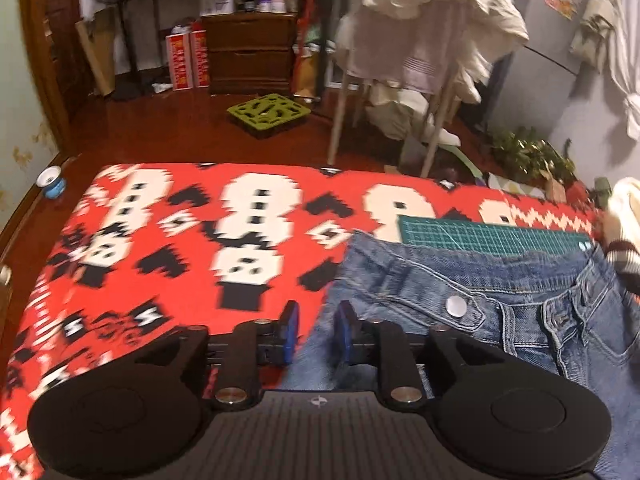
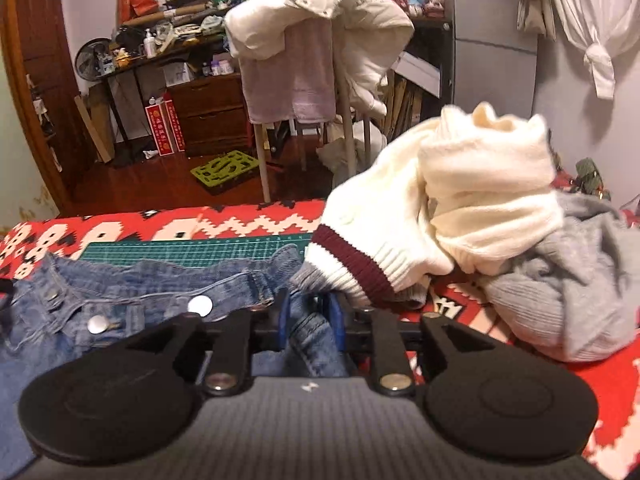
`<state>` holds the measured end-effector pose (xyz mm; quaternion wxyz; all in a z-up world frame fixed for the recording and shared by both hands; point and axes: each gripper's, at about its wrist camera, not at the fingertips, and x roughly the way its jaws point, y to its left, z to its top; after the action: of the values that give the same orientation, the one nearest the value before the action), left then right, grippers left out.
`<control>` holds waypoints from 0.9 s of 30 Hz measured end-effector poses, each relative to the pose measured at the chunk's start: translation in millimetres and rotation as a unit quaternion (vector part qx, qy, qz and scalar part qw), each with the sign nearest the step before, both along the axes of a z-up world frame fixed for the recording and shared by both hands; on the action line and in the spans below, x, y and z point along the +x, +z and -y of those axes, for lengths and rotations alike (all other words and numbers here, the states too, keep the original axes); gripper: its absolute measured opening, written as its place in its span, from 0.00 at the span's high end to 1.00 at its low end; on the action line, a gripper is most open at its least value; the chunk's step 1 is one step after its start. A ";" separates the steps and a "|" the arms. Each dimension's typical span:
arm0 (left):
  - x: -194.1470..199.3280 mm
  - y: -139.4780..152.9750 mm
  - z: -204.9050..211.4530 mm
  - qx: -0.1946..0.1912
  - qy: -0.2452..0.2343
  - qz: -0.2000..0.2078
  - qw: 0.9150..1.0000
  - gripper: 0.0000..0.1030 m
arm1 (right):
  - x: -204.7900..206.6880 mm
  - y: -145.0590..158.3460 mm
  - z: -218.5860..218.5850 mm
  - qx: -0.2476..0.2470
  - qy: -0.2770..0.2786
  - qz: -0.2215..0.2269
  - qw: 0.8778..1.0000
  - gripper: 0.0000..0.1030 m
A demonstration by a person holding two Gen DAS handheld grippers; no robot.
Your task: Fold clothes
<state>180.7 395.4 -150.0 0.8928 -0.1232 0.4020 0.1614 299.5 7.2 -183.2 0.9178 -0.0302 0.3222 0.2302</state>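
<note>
Blue jeans (image 1: pixel 460 280) lie waist-up on a red patterned blanket (image 1: pixel 180 240), partly over a green cutting mat (image 1: pixel 480 234). My left gripper (image 1: pixel 318 330) is open at the jeans' left edge; its blue pads (image 1: pixel 290 330) straddle the denim border with nothing pinched. In the right wrist view the jeans (image 2: pixel 140 292) spread to the left, and my right gripper (image 2: pixel 309 320) is shut on a raised fold of denim by the waistband. A cream sweater (image 2: pixel 480 208) with a maroon-striped hem rests just beyond the right gripper.
A grey knit garment (image 2: pixel 580 292) lies heaped to the right of the sweater. Past the bed's far edge stands a drying rack draped with pale laundry (image 1: pixel 420 20), with a green crate (image 1: pixel 268 112) on the wooden floor. A potted plant (image 1: pixel 528 156) sits at right.
</note>
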 end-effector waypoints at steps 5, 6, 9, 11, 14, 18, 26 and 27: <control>-42.4 26.0 -19.9 -0.043 0.045 0.008 0.998 0.63 | -53.1 27.8 -10.1 -0.022 0.047 0.033 0.998 0.61; -53.7 32.6 -24.0 -0.058 0.060 0.008 0.996 0.59 | -66.8 32.4 -13.3 -0.020 0.060 0.036 0.997 0.60; -86.6 45.3 -31.0 -0.102 0.076 0.013 0.992 0.56 | -109.1 43.7 -24.1 -0.017 0.100 0.040 0.994 0.60; -109.7 51.8 -31.8 -0.111 0.085 0.016 0.990 0.55 | -141.2 48.4 -34.6 -0.020 0.128 0.041 0.991 0.60; -140.7 50.9 -35.9 -0.113 0.104 0.006 0.988 0.55 | -189.1 51.0 -52.9 -0.021 0.166 0.040 0.985 0.61; -171.7 31.2 -50.6 -0.150 0.157 -0.034 0.976 0.58 | -246.2 44.8 -86.9 -0.033 0.225 0.040 0.973 0.61; -200.7 -5.3 -77.7 -0.237 0.201 -0.058 0.949 0.58 | -323.9 15.9 -156.1 -0.065 0.323 0.048 0.943 0.62; -198.6 -8.8 -77.0 -0.229 0.198 -0.071 0.950 0.58 | -329.0 12.3 -163.5 -0.068 0.333 0.051 0.939 0.62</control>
<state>-17.9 472.4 -158.8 0.7599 -0.3900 0.4576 0.2472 -29.6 170.7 -170.9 0.7996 -0.2097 0.2618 0.4982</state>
